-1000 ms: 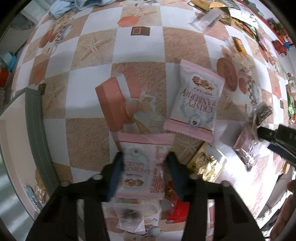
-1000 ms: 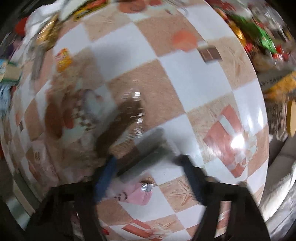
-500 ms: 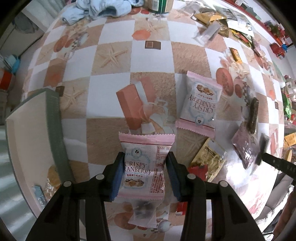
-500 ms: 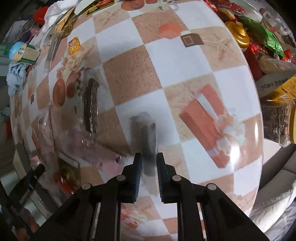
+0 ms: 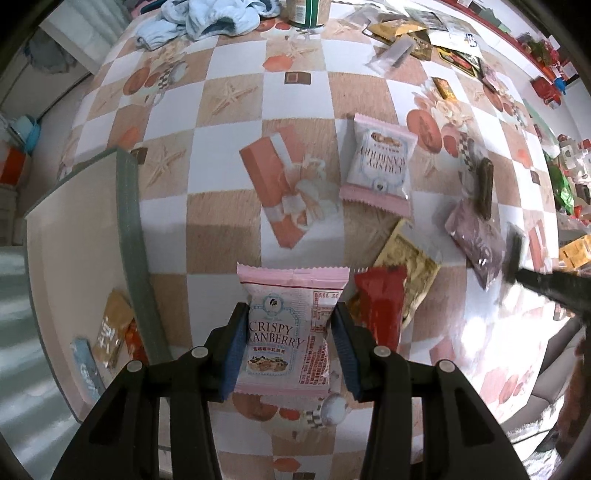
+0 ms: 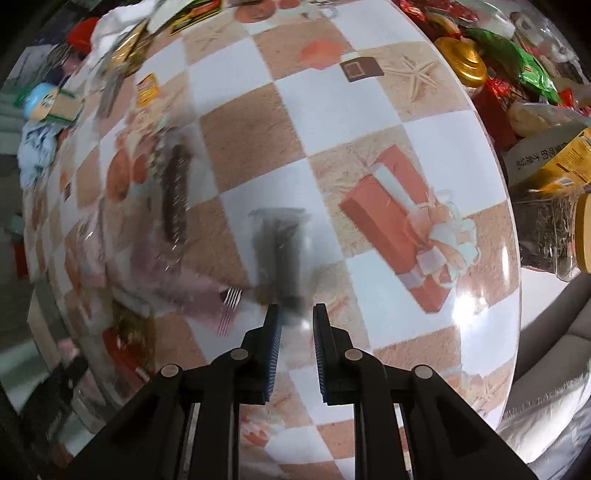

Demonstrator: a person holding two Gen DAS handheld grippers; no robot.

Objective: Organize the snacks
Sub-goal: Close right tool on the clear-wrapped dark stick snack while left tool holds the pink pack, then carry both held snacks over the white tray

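My left gripper (image 5: 290, 325) is shut on a pink Crispy Cranberry packet (image 5: 288, 332) and holds it above the checkered tablecloth. A second pink Crispy Cranberry packet (image 5: 378, 164) lies ahead to the right. A red packet (image 5: 380, 299), a gold packet (image 5: 406, 266), a purple packet (image 5: 476, 240) and a dark bar (image 5: 484, 188) lie to the right. My right gripper (image 6: 297, 314) is shut on a clear-wrapped dark bar (image 6: 282, 254), blurred, held above the table. It shows at the right edge of the left wrist view (image 5: 517, 266).
A cream tray with a grey-green rim (image 5: 129, 229) sits at the left and holds a few packets (image 5: 110, 332). A blue cloth (image 5: 199, 18) and a can (image 5: 308, 13) stand at the far edge. Piled snacks (image 6: 517, 66) and a jar (image 6: 554, 229) crowd the right.
My left gripper has lifted and pulled back with the pink packet, bringing the tray into view. My right gripper has closed on the clear-wrapped dark bar and lifted it.
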